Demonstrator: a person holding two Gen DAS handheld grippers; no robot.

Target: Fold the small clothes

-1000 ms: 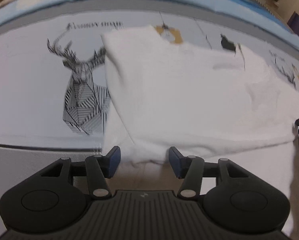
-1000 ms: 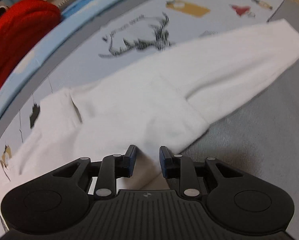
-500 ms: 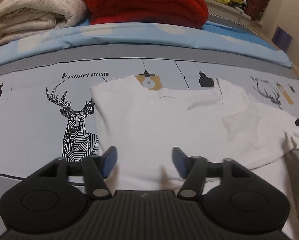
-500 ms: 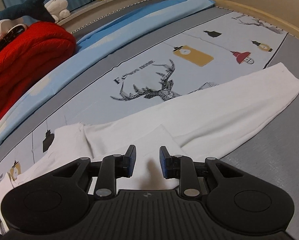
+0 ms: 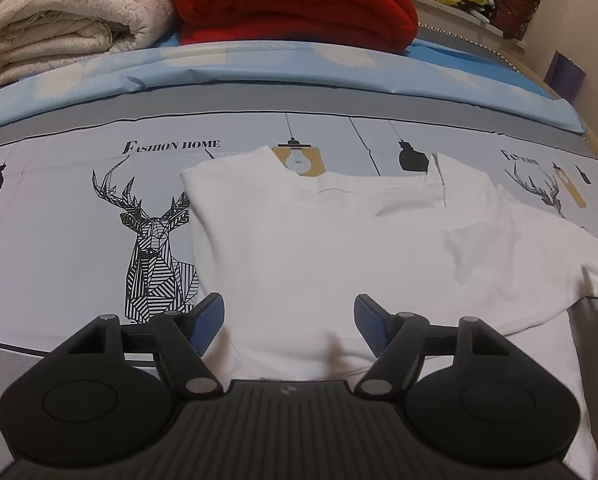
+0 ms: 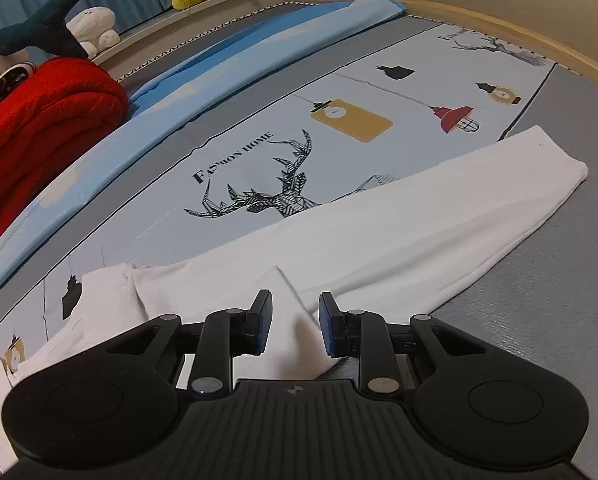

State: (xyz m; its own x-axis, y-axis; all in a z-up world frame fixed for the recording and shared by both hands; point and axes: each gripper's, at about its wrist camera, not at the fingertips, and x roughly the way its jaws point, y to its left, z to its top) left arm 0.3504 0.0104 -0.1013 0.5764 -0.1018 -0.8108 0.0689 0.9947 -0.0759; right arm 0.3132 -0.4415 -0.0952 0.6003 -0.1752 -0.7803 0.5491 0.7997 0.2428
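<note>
While the shirt lies flat, both grippers hang free above it.
Left gripper point(image 5: 289, 322): jaws opening wide, gripping nothing; shirt point(image 5: 339, 248) below, apparently just let go.
Shirt: spread on the bed point(image 5: 59, 216) near its front edge, one sleeve point(image 6: 439, 220) stretched toward the right edge, likely next to fold.
Right gripper point(image 6: 295, 326): narrow gap, empty, poised over the fold.

My white long-sleeved shirt point(image 5: 339, 248) lies flat on the printed bedsheet point(image 5: 59, 216), one side folded in, one sleeve point(image 6: 439, 216) stretched straight out.
</note>
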